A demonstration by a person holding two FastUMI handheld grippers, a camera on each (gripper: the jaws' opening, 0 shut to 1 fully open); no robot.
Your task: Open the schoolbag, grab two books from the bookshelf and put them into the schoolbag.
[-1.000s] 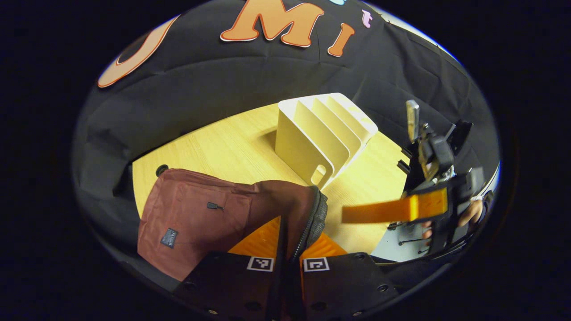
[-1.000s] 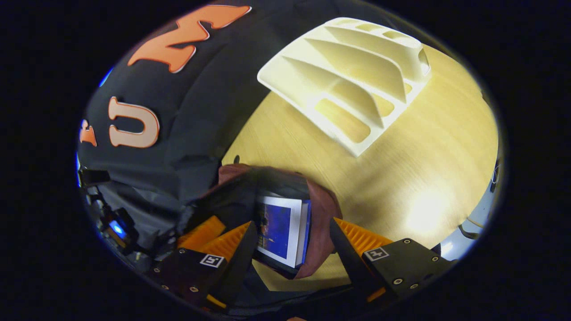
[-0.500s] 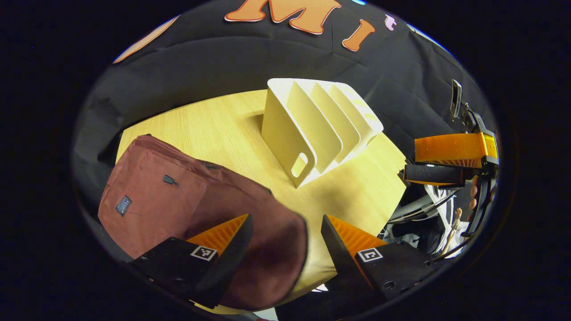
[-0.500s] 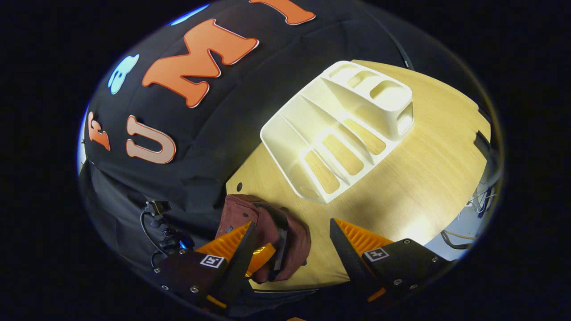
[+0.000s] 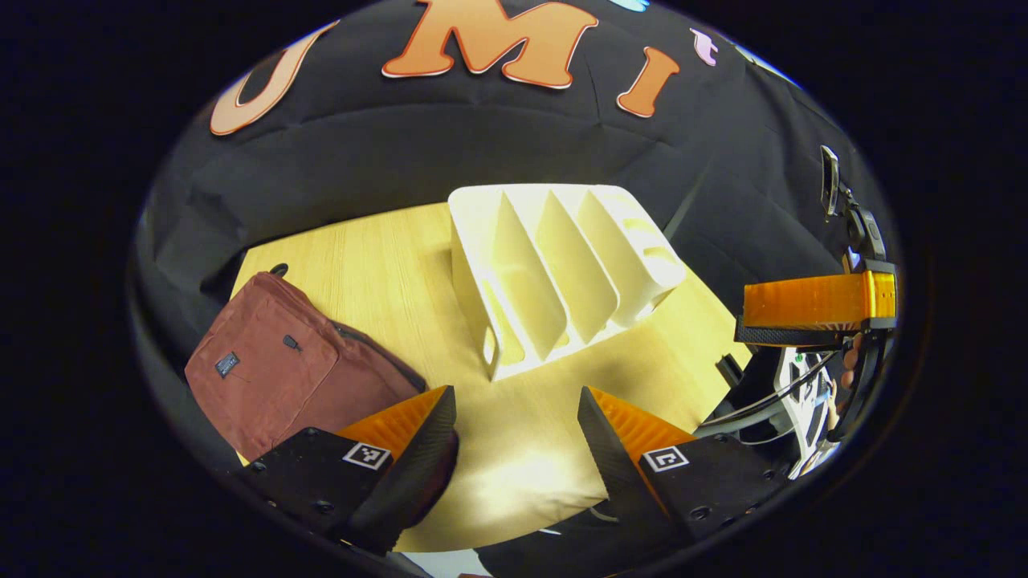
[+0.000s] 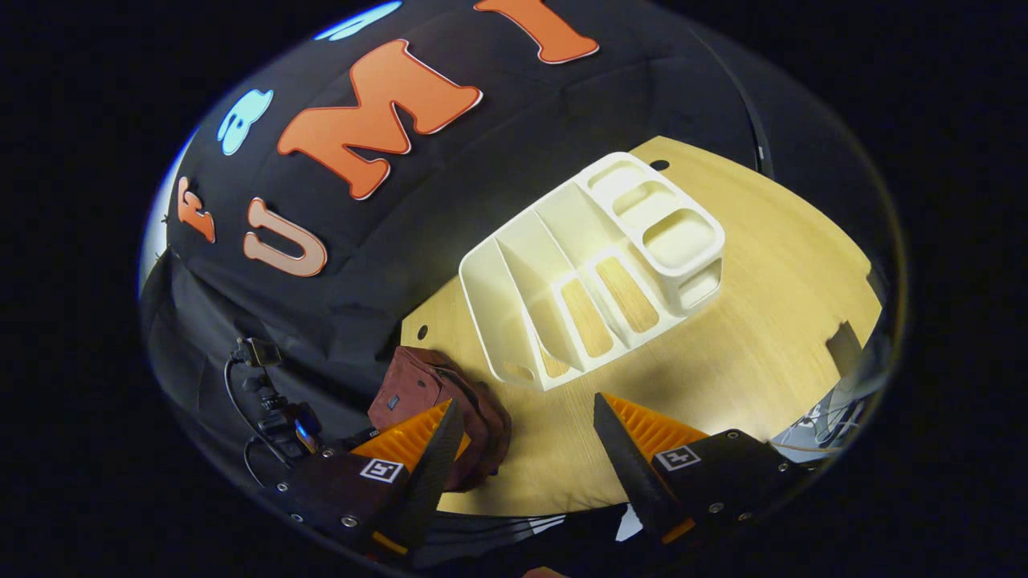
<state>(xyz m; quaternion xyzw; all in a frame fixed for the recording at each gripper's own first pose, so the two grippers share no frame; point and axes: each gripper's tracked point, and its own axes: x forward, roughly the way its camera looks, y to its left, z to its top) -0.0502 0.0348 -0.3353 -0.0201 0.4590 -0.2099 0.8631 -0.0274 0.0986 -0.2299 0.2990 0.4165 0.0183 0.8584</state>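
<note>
Holding both hands back above the desk (image 5: 385, 265), I keep my left fingers (image 5: 514, 417) and right fingers (image 6: 526, 429) spread and empty. The bookshelf (image 5: 554, 273) slots look bare, the schoolbag (image 5: 289, 377) lies at the desk's left edge, so the task seems done. A second ago my left fingers pinched its rim, books visible inside.

Light wood table (image 5: 385, 265), round hole near back-left corner. On it: maroon schoolbag (image 5: 281, 377) lying at left, white slotted bookshelf (image 5: 554, 273) standing mid-table, near but apart from bag. Bookshelf slots empty, bare wood elsewhere.
</note>
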